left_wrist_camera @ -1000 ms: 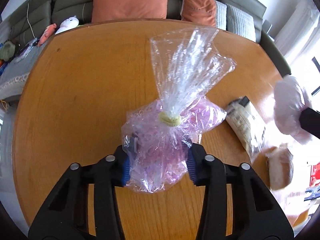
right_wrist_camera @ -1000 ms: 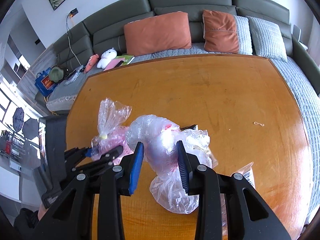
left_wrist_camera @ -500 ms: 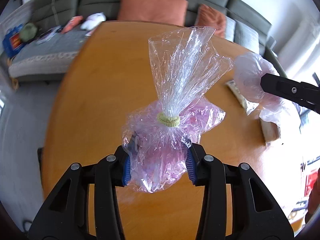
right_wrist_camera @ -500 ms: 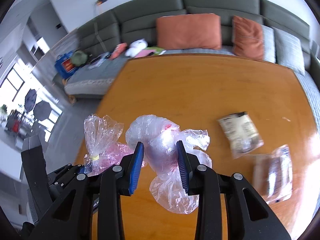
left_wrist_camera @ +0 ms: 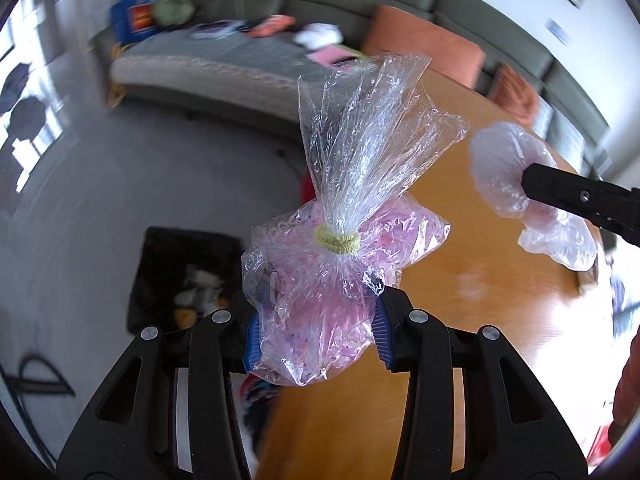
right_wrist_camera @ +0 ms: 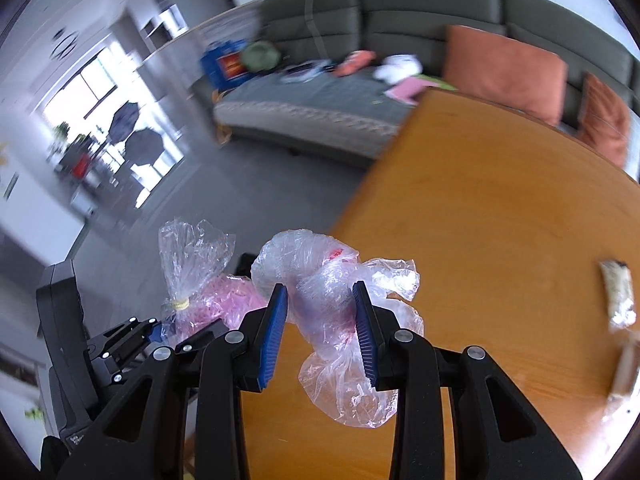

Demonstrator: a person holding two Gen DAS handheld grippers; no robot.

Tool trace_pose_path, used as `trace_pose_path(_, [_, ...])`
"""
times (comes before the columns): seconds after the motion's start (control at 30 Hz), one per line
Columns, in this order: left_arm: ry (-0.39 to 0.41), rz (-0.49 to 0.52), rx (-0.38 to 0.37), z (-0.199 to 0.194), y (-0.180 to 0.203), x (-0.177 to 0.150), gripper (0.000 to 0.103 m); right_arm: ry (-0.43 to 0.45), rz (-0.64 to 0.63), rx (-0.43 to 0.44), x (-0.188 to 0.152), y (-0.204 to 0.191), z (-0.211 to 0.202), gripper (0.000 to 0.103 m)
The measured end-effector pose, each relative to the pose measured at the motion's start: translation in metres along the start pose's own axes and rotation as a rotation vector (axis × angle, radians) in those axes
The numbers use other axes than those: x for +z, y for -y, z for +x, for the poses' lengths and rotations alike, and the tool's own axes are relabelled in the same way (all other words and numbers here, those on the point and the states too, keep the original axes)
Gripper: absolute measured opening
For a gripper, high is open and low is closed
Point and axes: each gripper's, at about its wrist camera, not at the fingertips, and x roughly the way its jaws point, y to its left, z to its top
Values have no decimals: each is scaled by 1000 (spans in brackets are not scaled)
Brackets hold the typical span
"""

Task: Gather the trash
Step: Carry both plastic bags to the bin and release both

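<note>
Left wrist view: the left tool (left_wrist_camera: 316, 330) is clenched on a clear plastic bag with pink contents (left_wrist_camera: 320, 280), its blue pads pressing the bag's lower sides. A yellow-green elastic band (left_wrist_camera: 337, 240) cinches the bag's neck, and the crinkled clear top fans upward above it. The bag is held in the air over the edge of the wooden worktop (left_wrist_camera: 460, 320). Below and to the left, a black bin (left_wrist_camera: 184, 276) stands on the grey floor (left_wrist_camera: 100, 200), with light-coloured scraps inside it. To the right, the right tool (left_wrist_camera: 532, 190) holds a crumpled clear plastic bag (left_wrist_camera: 508, 172) above the worktop. A grey sofa (left_wrist_camera: 480, 8) with orange cushions (left_wrist_camera: 424, 48) lies behind, blurred.

Right wrist view: the right tool (right_wrist_camera: 320, 328) is clenched on the crumpled clear plastic bag (right_wrist_camera: 336, 312), which shows a red patch near its top and hangs loose below the pads. It is held off the worktop (right_wrist_camera: 500, 240), near its edge. The left tool (right_wrist_camera: 160, 330) sits to the left, gripping the bag with pink contents (right_wrist_camera: 208, 300). A small wrapped packet (right_wrist_camera: 618, 294) lies on the worktop at far right, blurred.
</note>
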Motion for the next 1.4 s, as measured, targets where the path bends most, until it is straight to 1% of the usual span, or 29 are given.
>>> trace_pose_path(0.03, [3, -32, 18, -4, -18, -4, 43, -6, -13, 9, 1, -9, 4, 35])
trace_pose_path(0.13, [10, -95, 53, -11, -50, -12, 43, -35, -74, 40, 4, -45, 21, 35])
trace_pose_path(0.27, [8, -178, 99, -17, -90, -24, 43, -66, -132, 68, 7, -80, 38, 35])
trace_pose_path(0.5, [-7, -262, 140, -14, -132, -32, 43, -111, -203, 107, 19, -125, 70, 35])
trace_pose_path(0.7, [-18, -308, 166, -10, -159, -33, 44, -150, -219, 137, 29, -153, 99, 35])
trace_pose_path(0.73, [-20, -314, 171, -9, -163, -33, 46, -156, -219, 155, 35, -159, 106, 40])
trace_pose_path(0.77, [-22, -320, 176, -7, -167, -30, 52, -161, -219, 175, 38, -164, 111, 45])
trace_pose_path(0.8, [-25, -329, 190, -4, -169, -27, 60, -168, -218, 189, 44, -171, 118, 59])
trace_pose_path(0.83, [-21, -344, 220, -2, -178, -23, 86, -165, -217, 191, 48, -175, 121, 64])
trace_pose_path(0.87, [-11, -355, 246, -5, -186, -22, 97, -153, -226, 187, 56, -182, 127, 64])
trace_pose_path(0.93, [10, -371, 293, -7, -199, -14, 97, -145, -246, 169, 63, -193, 133, 64])
trace_pose_path(1.0, [8, -398, 308, -9, -211, -8, 97, -141, -255, 172, 69, -197, 136, 64])
trace_pose_path(1.13, [15, -428, 311, -15, -220, -11, 97, -150, -248, 200, 67, -200, 140, 64])
trace_pose_path(1.27, [-7, -443, 287, -9, -218, -17, 97, -170, -232, 200, 59, -190, 141, 64])
trace_pose_path(1.4, [-19, -419, 266, -5, -207, -20, 97, -180, -206, 187, 48, -175, 134, 64])
